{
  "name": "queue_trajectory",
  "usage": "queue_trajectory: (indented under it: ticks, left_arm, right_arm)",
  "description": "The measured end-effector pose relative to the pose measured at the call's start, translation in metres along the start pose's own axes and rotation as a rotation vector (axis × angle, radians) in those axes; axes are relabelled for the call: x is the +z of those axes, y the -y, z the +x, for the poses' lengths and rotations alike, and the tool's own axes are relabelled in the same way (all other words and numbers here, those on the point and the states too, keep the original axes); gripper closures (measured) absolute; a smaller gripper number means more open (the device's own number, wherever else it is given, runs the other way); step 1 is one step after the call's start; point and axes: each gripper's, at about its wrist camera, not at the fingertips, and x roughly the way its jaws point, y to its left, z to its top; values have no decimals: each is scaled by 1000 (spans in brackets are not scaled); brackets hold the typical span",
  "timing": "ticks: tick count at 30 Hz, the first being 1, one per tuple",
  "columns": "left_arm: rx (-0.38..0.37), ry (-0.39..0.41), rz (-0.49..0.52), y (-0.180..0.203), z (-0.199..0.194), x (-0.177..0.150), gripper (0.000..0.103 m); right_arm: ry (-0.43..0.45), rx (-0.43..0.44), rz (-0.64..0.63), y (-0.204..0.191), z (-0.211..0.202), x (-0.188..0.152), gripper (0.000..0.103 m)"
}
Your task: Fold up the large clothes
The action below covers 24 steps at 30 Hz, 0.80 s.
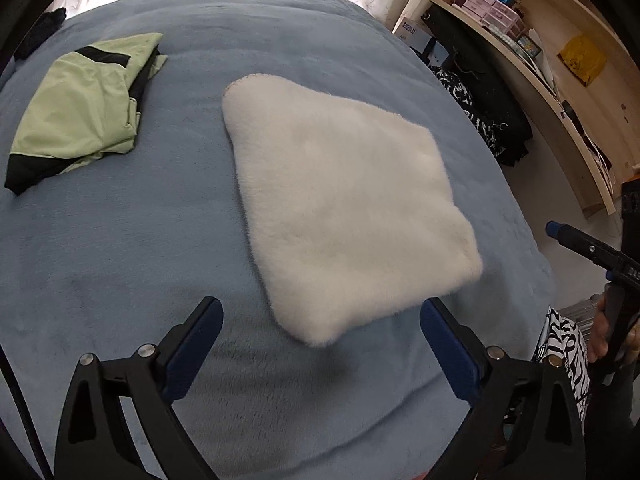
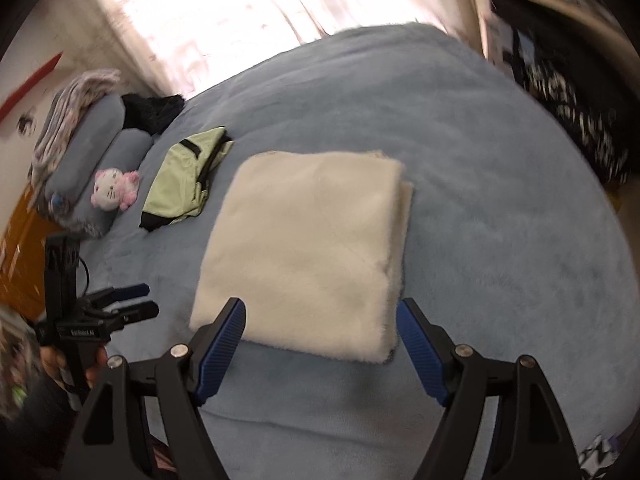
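Fleece, cream-white and folded into a thick rough square (image 1: 344,208), lies flat on the blue plush bed cover (image 1: 120,260), straight ahead of both grippers. In the left wrist view its near corner reaches down between the fingers of the left gripper (image 1: 320,344), closer to the right-hand finger, and nothing presses on it. That gripper stands wide open and holds nothing. In the right wrist view the near edge of the fleece sits just past the tips of the right gripper (image 2: 320,320), spanning the gap between them; a lower layer peeks out along the side away from the left gripper. The right gripper is also spread open and empty, its blue ribbed pads (image 2: 420,356) clear of the fabric.

Ahead and to the left of the left gripper, well apart from the fleece, lies a folded light green garment with black trim (image 1: 84,112). Farther left in the right wrist view, a pink and white plush cat (image 2: 114,188) leans on grey-blue pillows (image 2: 96,148), with a black fuzzy item (image 2: 150,112) behind them. To the right of the bed stands a pale wooden shelf unit (image 1: 560,92) holding small boxes, with black and white patterned cloth (image 1: 472,116) below it. A hand (image 2: 68,364) grips the left gripper's handle.
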Motion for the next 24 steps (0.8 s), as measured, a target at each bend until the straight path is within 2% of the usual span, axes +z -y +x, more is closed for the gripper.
queue_trajectory:
  ticks: [4,12,19,24]
  left_arm:
    - [-58,-24,-20,-7,30,11,5]
    - [-169,-60,-73,-29,87,25,5]
    - [-173,-47,-57,-41,115,34,4]
    - [-256,-68,-86,-49,142,39,0]
  right_arm:
    - [-67,81,112,37,35,2,25]
    - [-98,179,240,91,100,-1,25]
    - [-168,288,246,105,152,5,25]
    - [-194,380,246,104,182,11,20]
